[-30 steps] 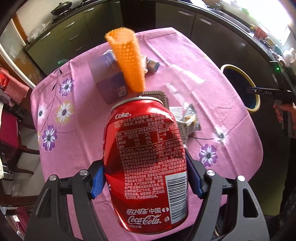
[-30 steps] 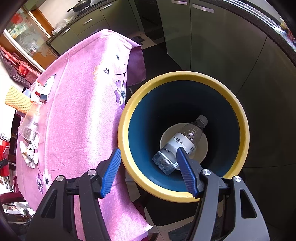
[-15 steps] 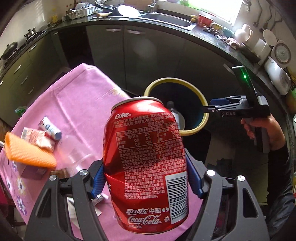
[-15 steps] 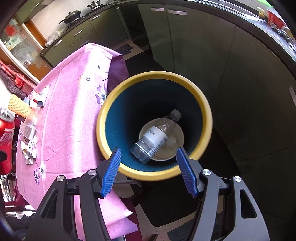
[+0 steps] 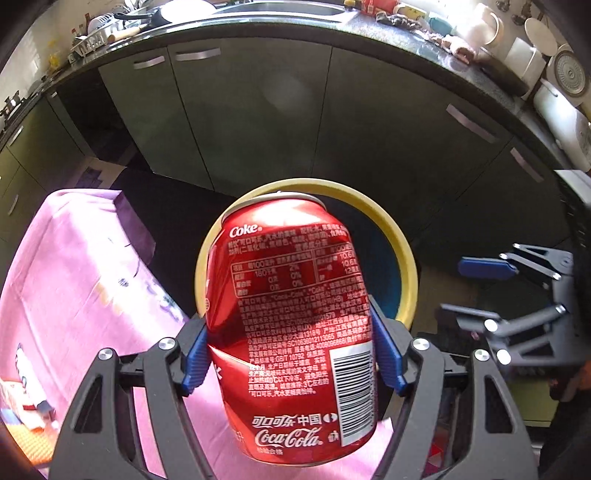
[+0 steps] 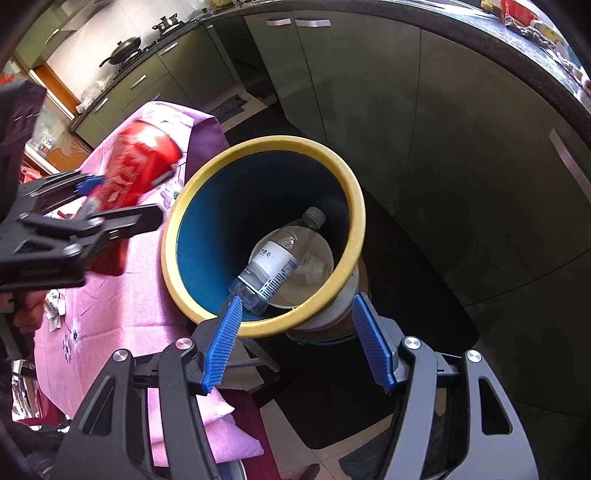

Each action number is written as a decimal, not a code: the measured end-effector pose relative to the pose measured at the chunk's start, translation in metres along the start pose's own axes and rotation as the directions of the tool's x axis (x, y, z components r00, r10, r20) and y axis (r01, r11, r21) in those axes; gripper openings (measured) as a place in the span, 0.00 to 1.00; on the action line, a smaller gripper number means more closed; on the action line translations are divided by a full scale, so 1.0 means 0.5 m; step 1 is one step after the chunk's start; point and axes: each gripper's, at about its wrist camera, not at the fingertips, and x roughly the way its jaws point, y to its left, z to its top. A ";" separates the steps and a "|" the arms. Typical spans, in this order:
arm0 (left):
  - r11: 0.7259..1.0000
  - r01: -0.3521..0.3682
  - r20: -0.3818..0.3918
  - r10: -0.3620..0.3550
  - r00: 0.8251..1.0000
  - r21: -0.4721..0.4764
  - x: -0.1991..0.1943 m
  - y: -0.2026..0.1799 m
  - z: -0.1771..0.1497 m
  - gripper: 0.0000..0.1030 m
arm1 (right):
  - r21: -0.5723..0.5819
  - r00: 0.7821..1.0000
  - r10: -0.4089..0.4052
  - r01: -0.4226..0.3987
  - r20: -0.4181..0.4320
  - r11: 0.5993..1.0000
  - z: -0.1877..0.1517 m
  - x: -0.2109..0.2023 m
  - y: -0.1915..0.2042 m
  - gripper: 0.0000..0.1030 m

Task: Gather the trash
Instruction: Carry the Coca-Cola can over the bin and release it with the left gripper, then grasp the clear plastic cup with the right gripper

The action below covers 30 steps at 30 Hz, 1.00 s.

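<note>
Left wrist view: left gripper (image 5: pixel 291 354) clamps a red soda can (image 5: pixel 291 325) betw. its blue pads, upright, just short of the yellow-rimmed bin (image 5: pixel 404 266) beside the pink table (image 5: pixel 74 295). Step: carrying can to bin. Next, I'd judge: get over the mouth, let go. Right gripper (image 6: pixel 301 343) spread, empty, above the bin w/ a bottle (image 6: pixel 280 260) inside.

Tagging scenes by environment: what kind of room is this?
Most likely a home kitchen: a dark countertop over grey-green cabinet doors, a black wok on a stove, and a table under a pink floral tablecloth.
</note>
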 end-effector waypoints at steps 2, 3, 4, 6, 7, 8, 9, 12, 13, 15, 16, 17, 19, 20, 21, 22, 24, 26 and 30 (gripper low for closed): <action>1.000 -0.020 -0.013 0.020 1.000 0.002 0.027 0.000 0.009 0.69 | 0.004 1.000 -0.002 0.002 -0.004 1.000 0.001 0.000 -0.005 0.61; 1.000 -0.025 -0.018 0.025 1.000 -0.003 0.042 0.006 0.014 0.71 | 0.007 1.000 -0.003 0.003 -0.004 1.000 0.001 0.000 -0.007 0.61; 0.999 -0.033 -0.020 0.033 0.999 -0.008 0.050 0.008 0.019 0.77 | 0.009 1.000 -0.003 0.004 -0.003 1.000 0.001 0.000 -0.009 0.61; 0.999 -0.048 -0.008 0.048 0.999 -0.020 0.055 0.015 0.023 0.81 | 0.011 1.000 -0.005 0.005 -0.001 1.000 0.004 0.000 -0.005 0.61; 0.999 -0.048 0.001 0.048 0.999 -0.023 0.050 0.020 0.022 0.81 | 0.009 1.000 -0.005 0.005 0.000 1.000 0.004 -0.001 -0.003 0.61; 0.999 -0.044 0.007 0.044 0.999 -0.029 0.041 0.026 0.016 0.81 | 0.006 1.000 -0.004 0.004 0.001 1.000 0.004 -0.003 0.000 0.61; 0.999 -0.035 0.015 0.036 0.999 -0.034 0.024 0.034 0.006 0.81 | 0.002 1.000 -0.004 0.004 0.002 1.000 0.005 -0.001 0.006 0.61; 0.999 -0.014 0.071 0.016 0.997 -0.029 -0.047 0.046 -0.033 0.81 | -0.011 1.000 0.001 -0.001 0.004 1.000 0.001 -0.003 0.021 0.61; 1.000 -0.005 0.102 0.007 0.995 -0.024 -0.078 0.049 -0.050 0.84 | -0.014 1.000 0.003 -0.002 0.004 1.000 0.000 -0.003 0.026 0.61; 0.999 0.013 0.167 -0.008 0.986 -0.029 -0.139 0.058 -0.089 0.89 | -0.024 1.000 0.006 -0.006 0.001 1.000 0.002 -0.001 0.038 0.61; 0.999 0.020 0.196 -0.013 0.981 -0.032 -0.166 0.065 -0.112 0.90 | -0.031 1.000 0.008 -0.008 0.000 0.999 0.002 0.001 0.045 0.61; 0.999 0.029 0.226 -0.020 0.974 -0.037 -0.196 0.071 -0.137 0.92 | -0.038 1.000 0.010 -0.010 -0.002 0.999 0.002 0.004 0.053 0.61; 0.998 0.037 0.276 -0.021 0.961 -0.055 -0.250 0.085 -0.186 0.94 | -0.056 1.000 0.015 -0.015 -0.005 0.998 0.005 0.008 0.071 0.61; 0.997 0.038 0.298 -0.017 0.954 -0.067 -0.272 0.095 -0.212 0.94 | -0.065 1.000 0.018 -0.019 -0.006 0.998 0.007 0.010 0.081 0.61; 0.996 0.039 0.322 -0.011 0.947 -0.079 -0.292 0.107 -0.238 0.94 | -0.076 1.000 0.022 -0.023 -0.007 0.997 0.007 0.011 0.093 0.61; 0.995 0.038 0.348 -0.002 0.937 -0.097 -0.312 0.120 -0.262 0.94 | -0.086 1.000 0.027 -0.028 -0.006 0.996 0.008 0.013 0.105 0.61; 0.989 0.019 0.400 0.040 0.915 -0.144 -0.354 0.149 -0.319 0.94 | -0.113 0.999 0.038 -0.039 -0.009 0.993 0.009 0.016 0.135 0.61; 0.983 -0.002 0.442 0.085 0.893 -0.185 -0.390 0.179 -0.375 0.94 | -0.145 0.999 0.051 -0.052 -0.012 0.988 0.013 0.021 0.168 0.61; 0.952 -0.056 0.481 0.202 0.853 -0.300 -0.440 0.258 -0.476 0.94 | -0.222 0.996 0.085 -0.089 -0.028 0.971 0.021 0.039 0.251 0.61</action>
